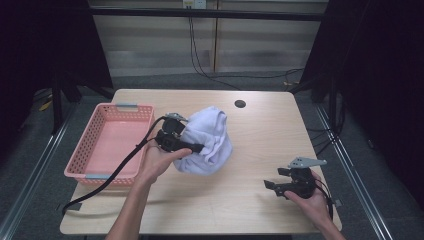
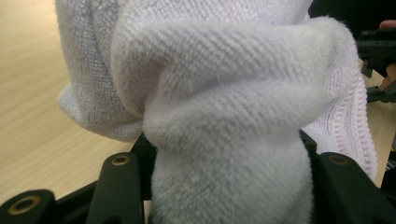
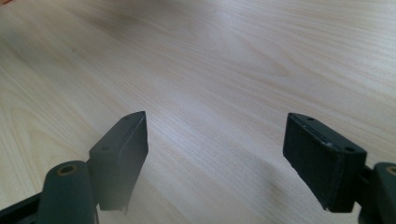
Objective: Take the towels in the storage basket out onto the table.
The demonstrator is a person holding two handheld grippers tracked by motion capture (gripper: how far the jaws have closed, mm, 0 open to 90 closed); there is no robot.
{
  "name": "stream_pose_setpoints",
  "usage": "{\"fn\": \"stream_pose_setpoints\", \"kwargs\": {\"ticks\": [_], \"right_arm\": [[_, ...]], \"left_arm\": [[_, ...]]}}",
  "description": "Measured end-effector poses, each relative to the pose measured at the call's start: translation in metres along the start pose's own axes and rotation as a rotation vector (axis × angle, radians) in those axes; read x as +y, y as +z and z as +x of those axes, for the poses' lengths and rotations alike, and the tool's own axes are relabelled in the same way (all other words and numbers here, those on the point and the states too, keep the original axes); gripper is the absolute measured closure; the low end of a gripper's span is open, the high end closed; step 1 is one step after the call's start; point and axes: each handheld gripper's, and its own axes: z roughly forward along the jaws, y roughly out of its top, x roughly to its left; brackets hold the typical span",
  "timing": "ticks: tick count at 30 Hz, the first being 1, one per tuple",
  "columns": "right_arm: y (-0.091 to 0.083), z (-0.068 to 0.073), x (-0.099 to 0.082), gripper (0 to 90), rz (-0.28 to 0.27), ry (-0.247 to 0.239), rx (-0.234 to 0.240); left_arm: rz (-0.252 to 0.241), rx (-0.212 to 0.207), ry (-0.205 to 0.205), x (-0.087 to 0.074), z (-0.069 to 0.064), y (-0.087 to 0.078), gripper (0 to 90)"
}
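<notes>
White towel (image 1: 210,142): bunched, mid-table beside pink basket (image 1: 107,142), a thick fold clamped in left gripper (image 1: 187,145); right gripper (image 3: 215,158) gapes empty over bare wood. Risk: fold slips free, grip being shallow

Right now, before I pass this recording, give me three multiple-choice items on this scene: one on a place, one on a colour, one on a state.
1. Where does the basket stand?
A. left part of the table
B. right part
C. on the floor

2. What colour is the basket?
A. blue
B. pink
C. green

3. How are the jaws of the right gripper?
A. shut on the towel
B. open, with nothing between them
C. shut on the basket

Key: 1 A, it sits by the table's left edge; 2 B, its mesh walls are pink; 3 B, bare wood shows between the jaws, while the left gripper grips the towel.
</notes>
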Motion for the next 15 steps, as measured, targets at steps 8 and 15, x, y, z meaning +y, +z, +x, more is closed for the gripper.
{"fn": "stream_pose_setpoints", "kwargs": {"ticks": [8,15], "right_arm": [[0.0,0.0,0.0,22.3,0.001,-0.002,0.002],[0.001,0.003,0.0,22.7,0.002,-0.014,0.009]], "left_arm": [[0.104,-0.014,-0.007,-0.023,-0.002,0.048,45.3],[0.148,-0.037,-0.014,-0.037,-0.001,0.074,25.1]]}}
